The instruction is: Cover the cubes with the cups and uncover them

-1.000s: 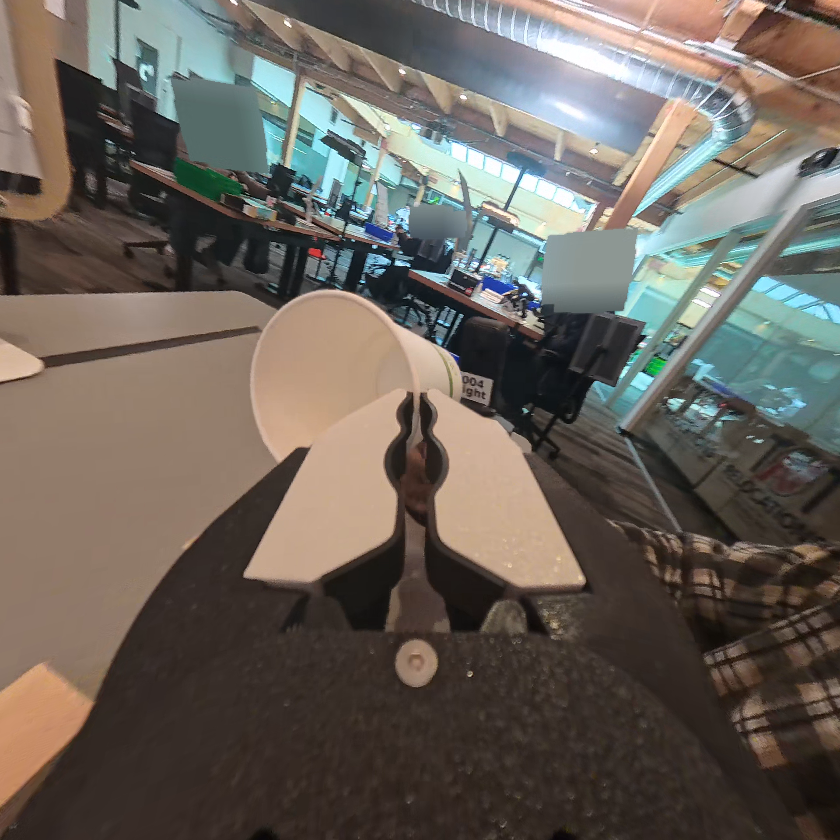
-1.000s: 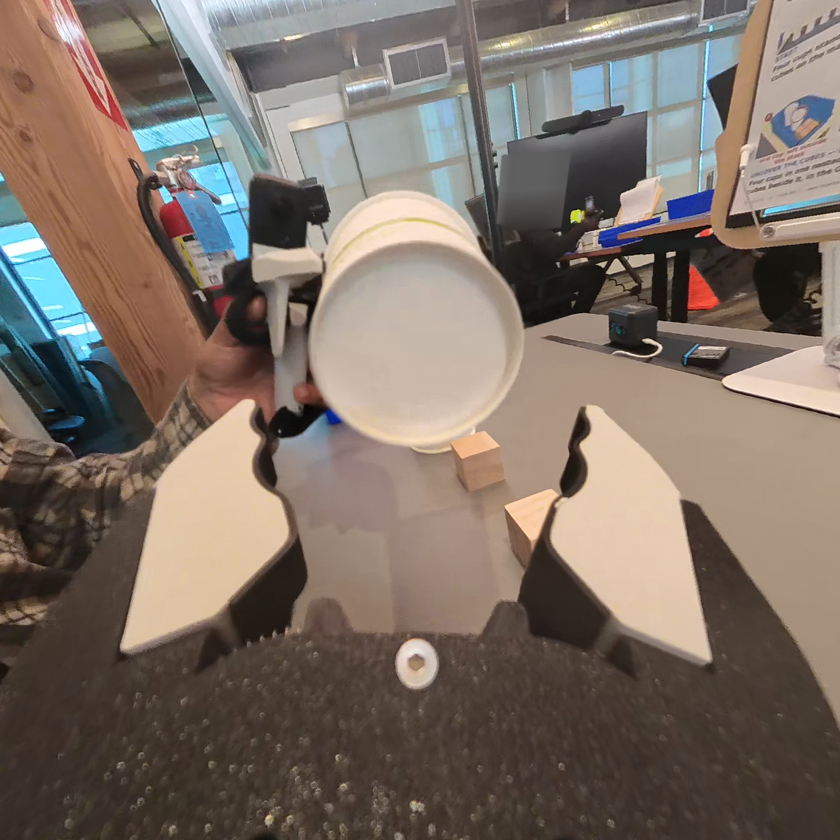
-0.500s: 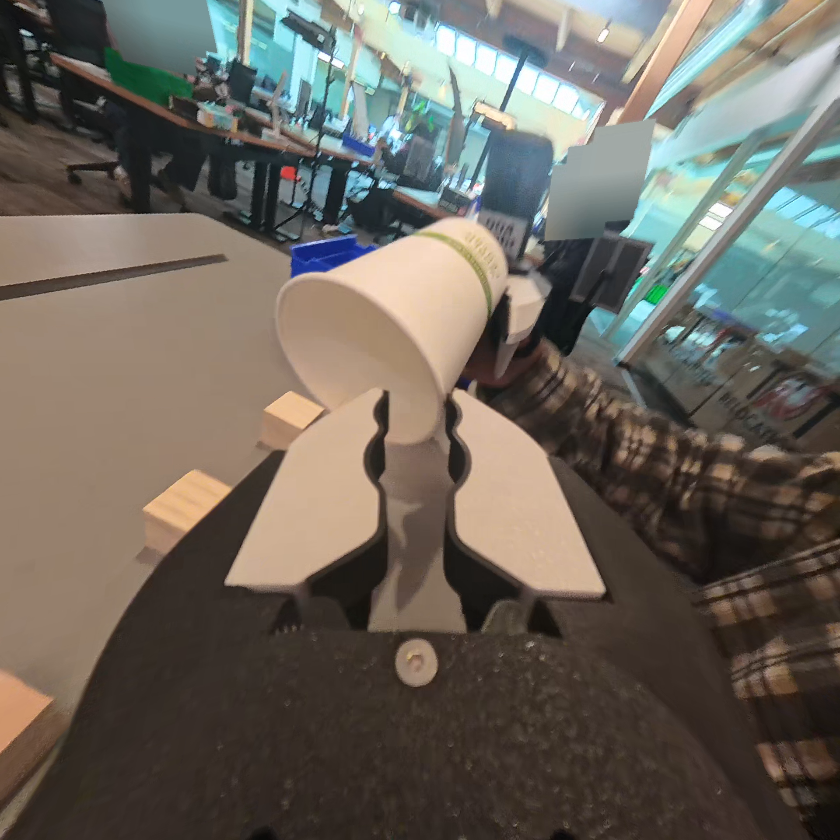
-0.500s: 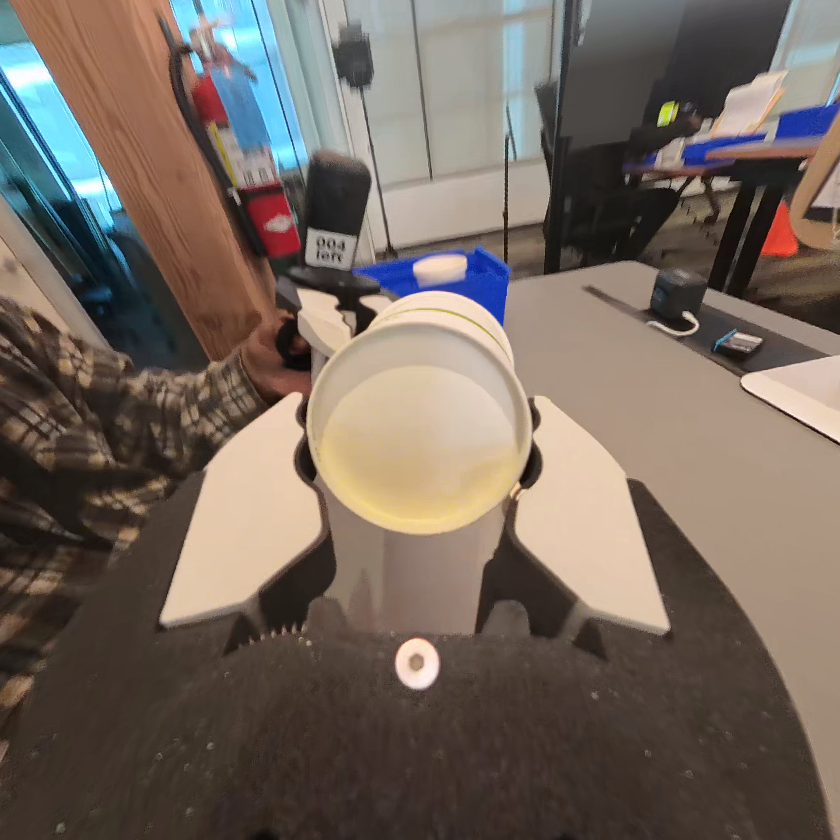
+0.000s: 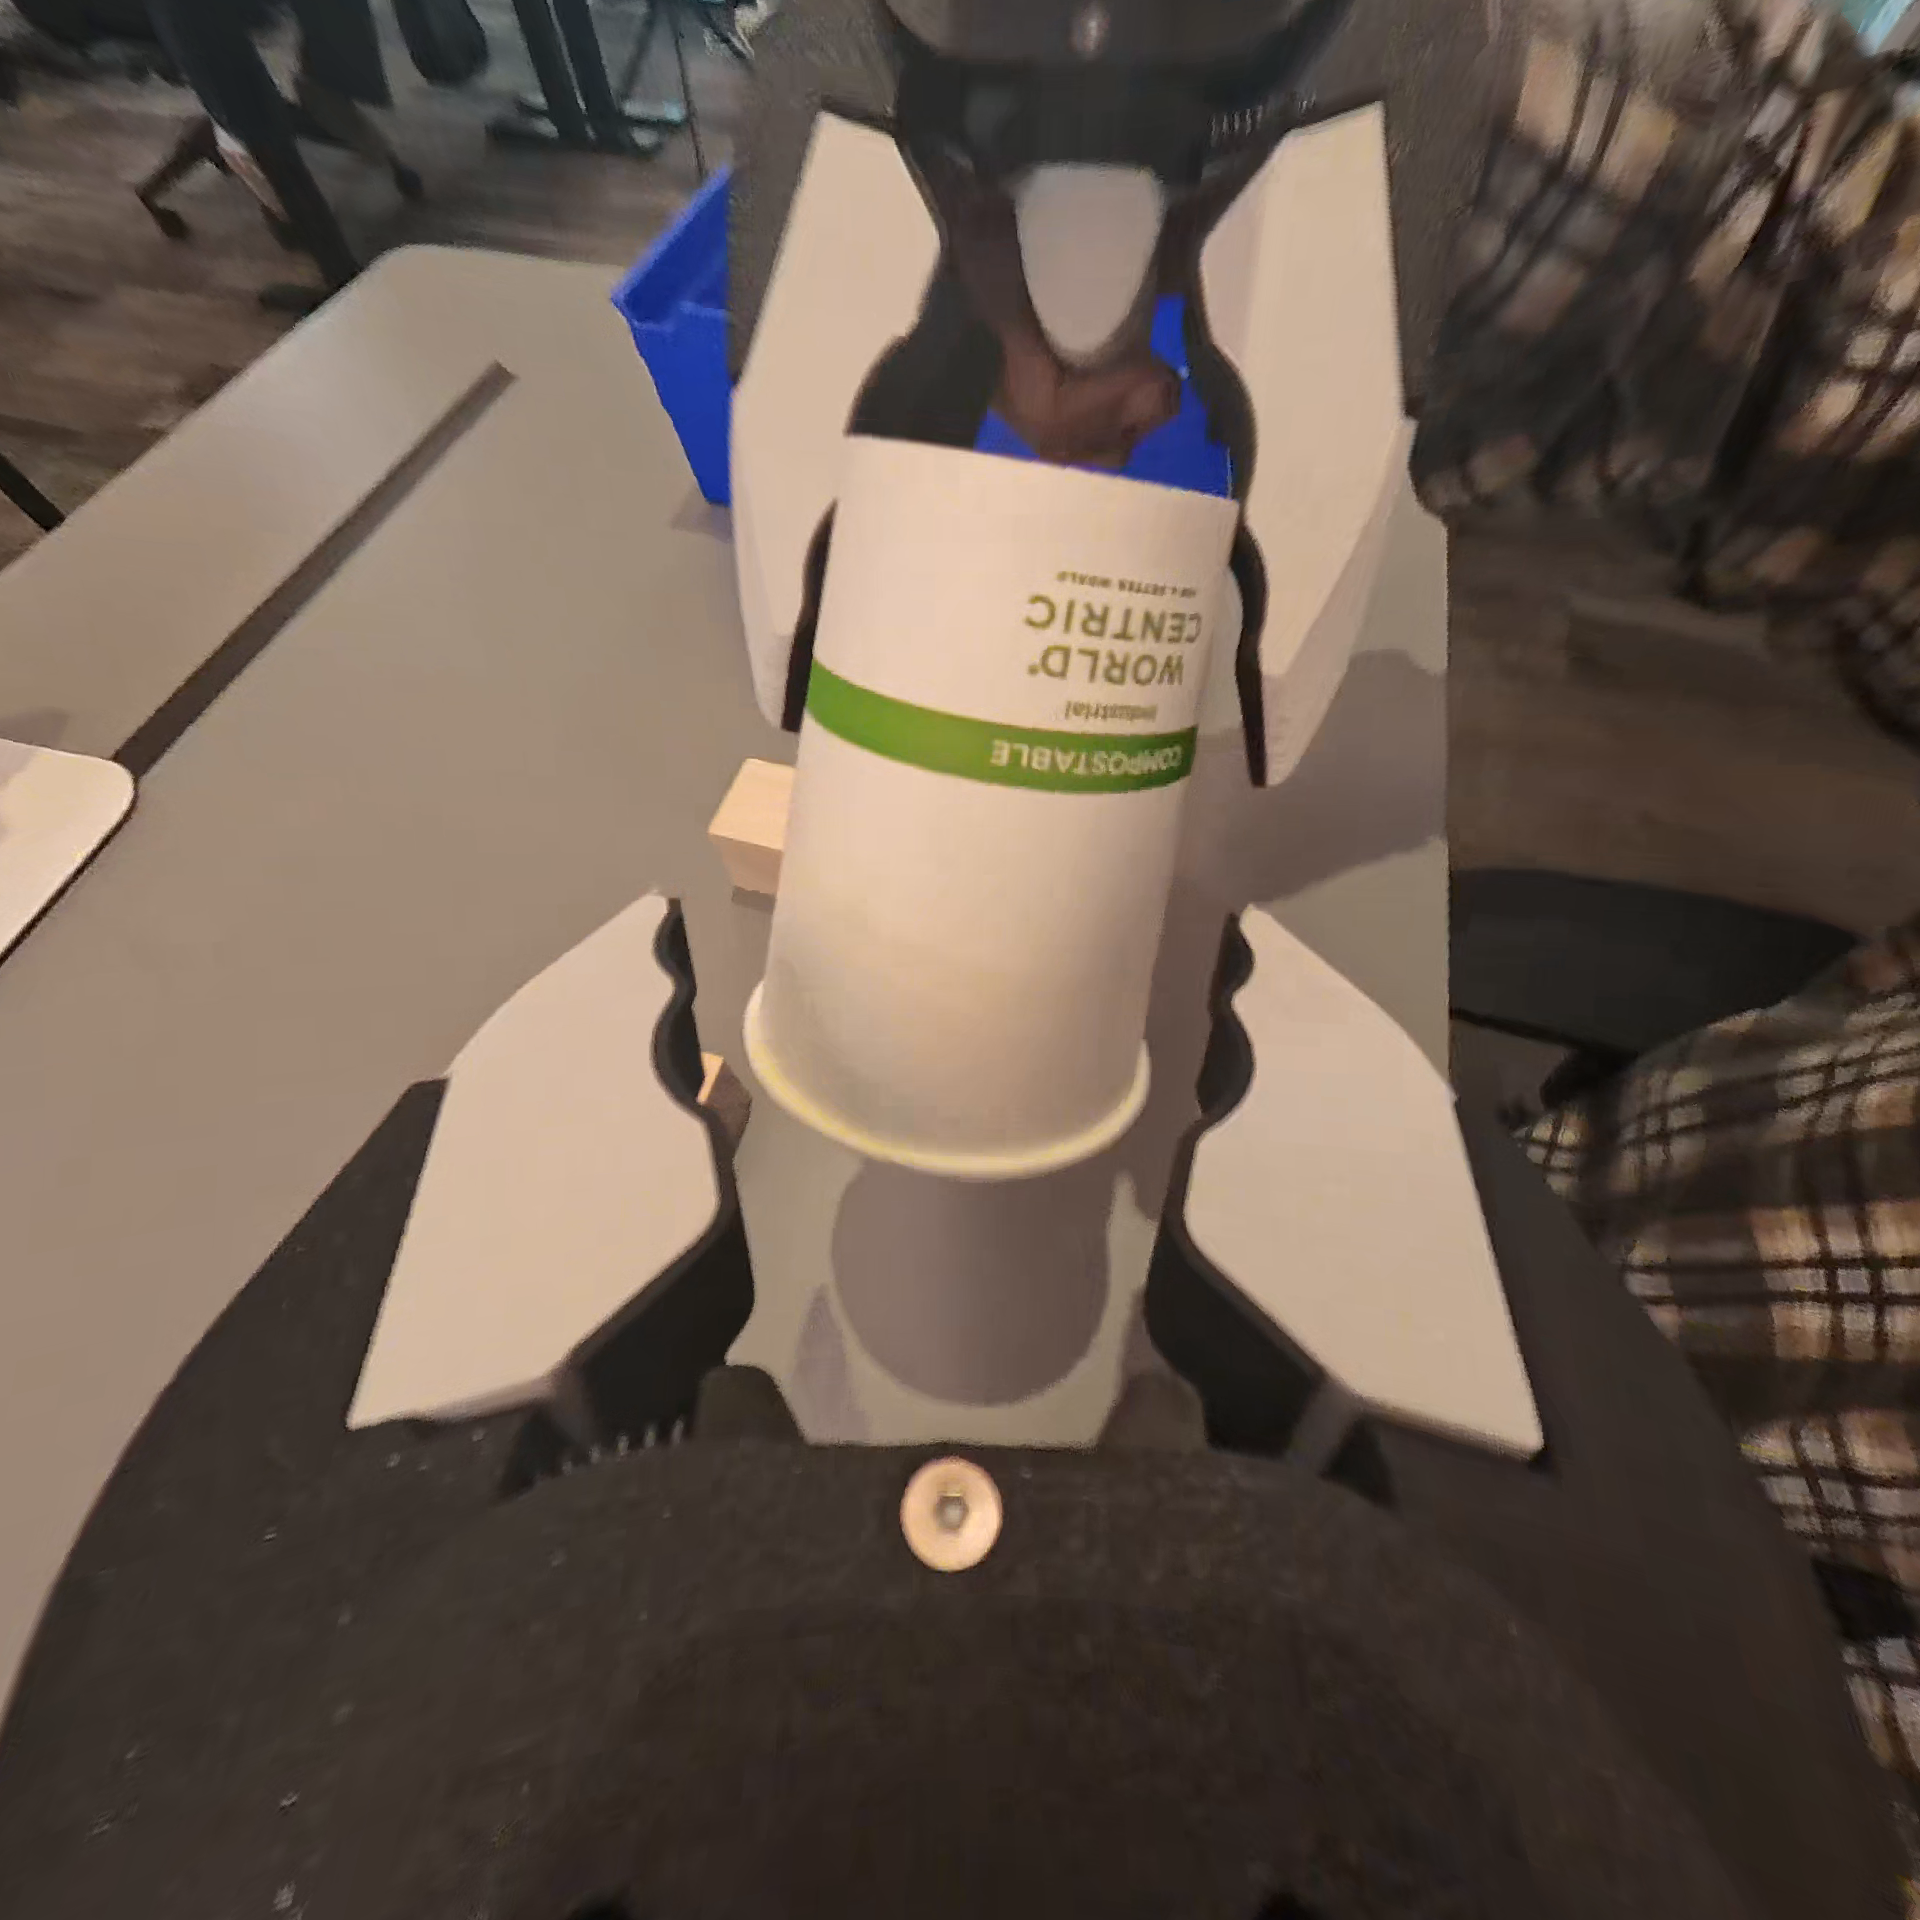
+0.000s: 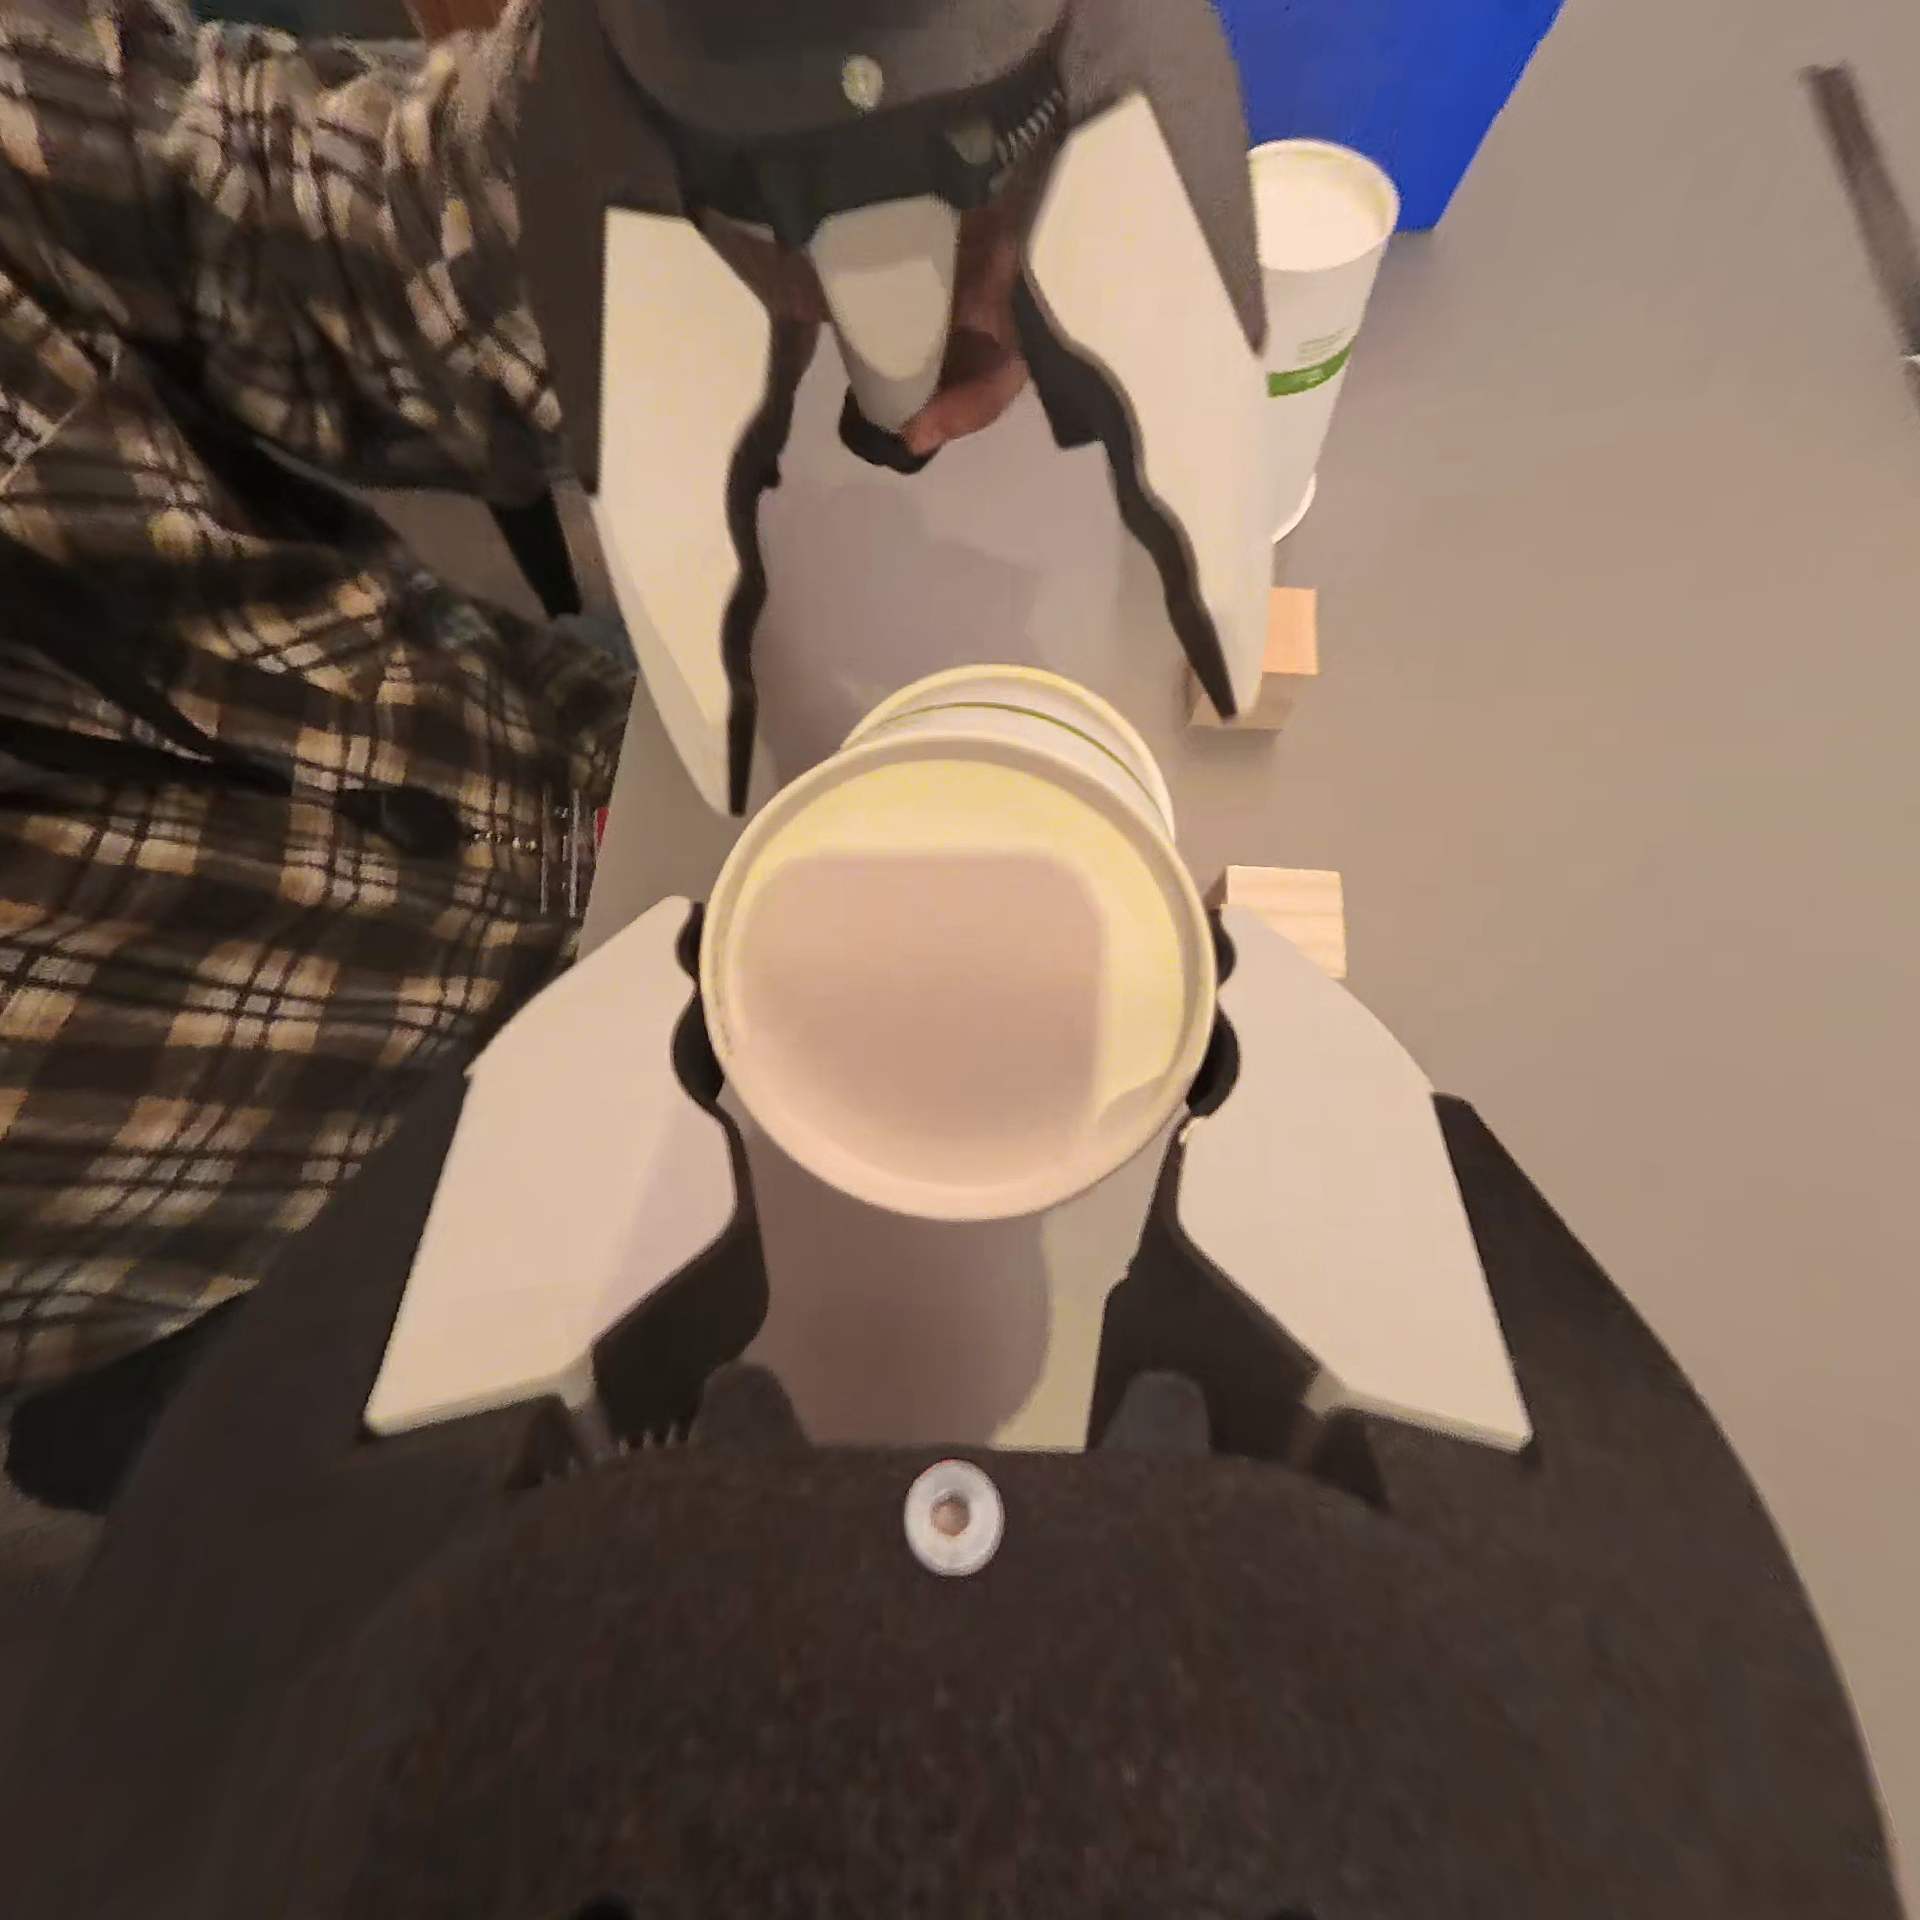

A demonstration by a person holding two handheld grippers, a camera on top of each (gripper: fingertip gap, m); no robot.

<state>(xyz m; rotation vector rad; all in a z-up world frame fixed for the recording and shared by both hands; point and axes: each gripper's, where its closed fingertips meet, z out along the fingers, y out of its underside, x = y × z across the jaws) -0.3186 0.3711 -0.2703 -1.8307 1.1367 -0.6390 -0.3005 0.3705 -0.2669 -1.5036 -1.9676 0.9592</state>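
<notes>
Grey table (image 5: 312,831) fills both views. Right gripper (image 6: 951,997) is clamped on the white cup (image 6: 956,987), mouth down, above the table. Left gripper (image 5: 951,1039) has its jaws apart. Two wooden cubes (image 6: 1288,914) sit beside it, uncovered. Next, it likely must lower the cup over one cube.

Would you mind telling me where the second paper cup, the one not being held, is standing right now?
In the right wrist view, the second paper cup stands upside down on the grey table at upper right, partly behind the left gripper, between a blue bin and a wooden cube.
</notes>
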